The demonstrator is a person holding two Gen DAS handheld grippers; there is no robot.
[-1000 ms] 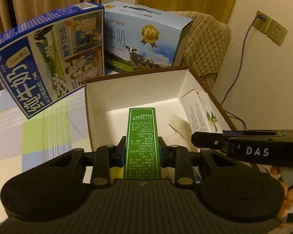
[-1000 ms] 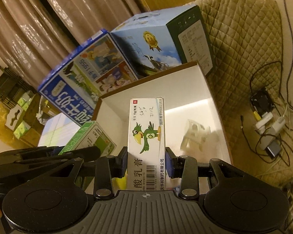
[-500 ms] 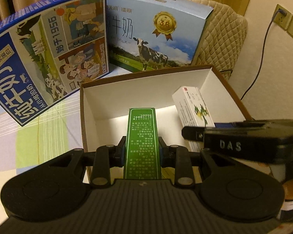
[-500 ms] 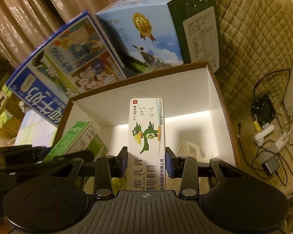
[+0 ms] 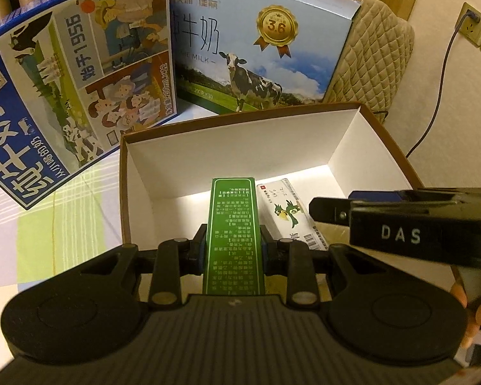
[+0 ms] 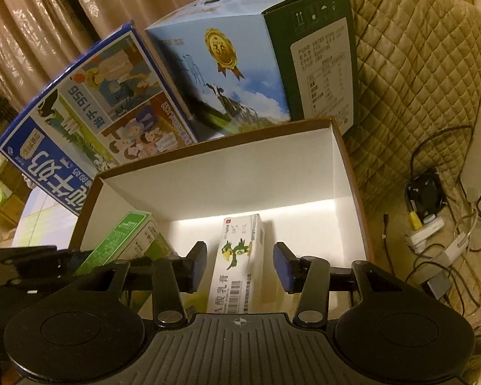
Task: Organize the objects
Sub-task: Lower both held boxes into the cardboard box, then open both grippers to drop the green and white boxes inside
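Observation:
My left gripper (image 5: 232,243) is shut on a long green box (image 5: 233,234) with white print, held over the near side of an open brown cardboard box (image 5: 123,192) with white inner walls. My right gripper (image 6: 239,269) stands open above the same cardboard box (image 6: 349,173). Between and below its blue pads lies a white box with a green parrot (image 6: 239,263), resting inside the cardboard box. The parrot box (image 5: 288,211) also shows just right of the green box, and the green box (image 6: 125,240) appears at left in the right wrist view.
Two big milk cartons stand behind the cardboard box: a dark blue one (image 5: 64,73) leaning at the left and a light blue one with a cow (image 5: 259,45). A quilted chair back (image 6: 413,73) is to the right. Cables and a power strip (image 6: 433,227) lie on the floor.
My right gripper has opened and let go of the parrot box, which now lies inside the cardboard box. Both grippers moved forward and down over the box; the left keeps the green box.

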